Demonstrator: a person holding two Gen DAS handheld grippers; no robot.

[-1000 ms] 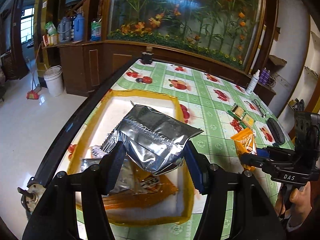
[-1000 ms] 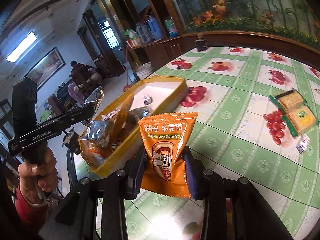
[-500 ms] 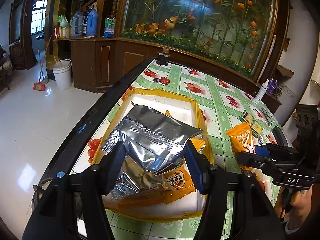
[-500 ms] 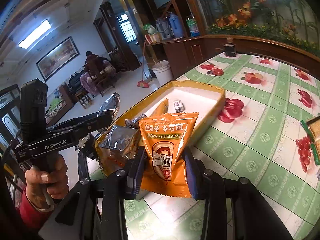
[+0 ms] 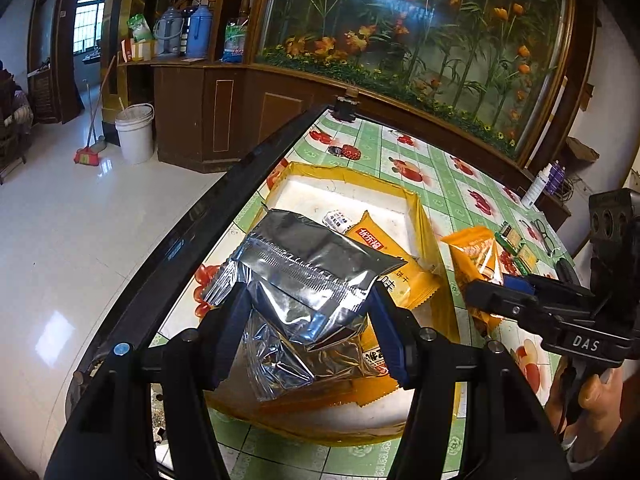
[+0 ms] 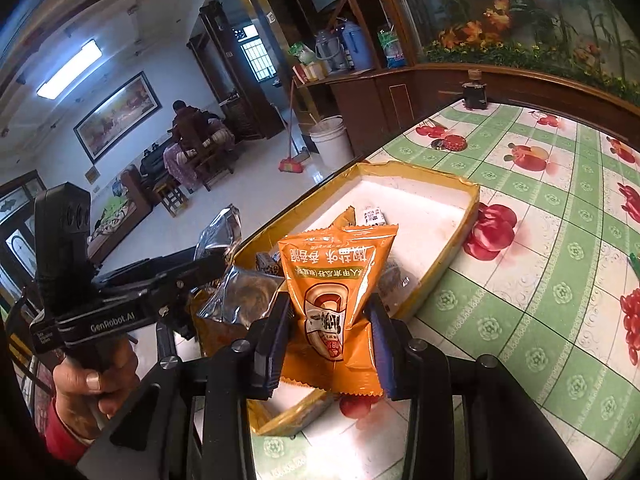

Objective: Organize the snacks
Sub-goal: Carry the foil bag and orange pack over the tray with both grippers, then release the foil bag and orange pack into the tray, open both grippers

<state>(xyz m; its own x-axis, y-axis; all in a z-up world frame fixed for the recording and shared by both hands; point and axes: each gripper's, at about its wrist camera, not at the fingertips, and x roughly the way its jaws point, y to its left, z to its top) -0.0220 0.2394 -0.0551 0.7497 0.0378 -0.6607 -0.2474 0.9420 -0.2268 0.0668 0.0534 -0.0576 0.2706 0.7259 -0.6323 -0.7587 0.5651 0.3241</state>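
Because both packets are light, soft and slippery, keep the left tool (image 5: 306, 320) clamped across the silver packet (image 5: 308, 276) and the right tool (image 6: 328, 340) across the orange packet (image 6: 336, 276), below their seals.

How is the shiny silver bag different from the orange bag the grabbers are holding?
The silver bag is plain foil; the orange bag has printed writing and a picture. The silver bag looks wider, the orange bag narrower. The left gripper holds silver, the right gripper orange. Both hang above the yellow tray.

The silver packet (image 5: 308, 280) hides most of the snacks under it in the yellow tray (image 5: 424, 216). The orange packet (image 6: 340, 280) covers part of the tray's contents. The small wrapper's (image 6: 371, 216) print is too small to read.
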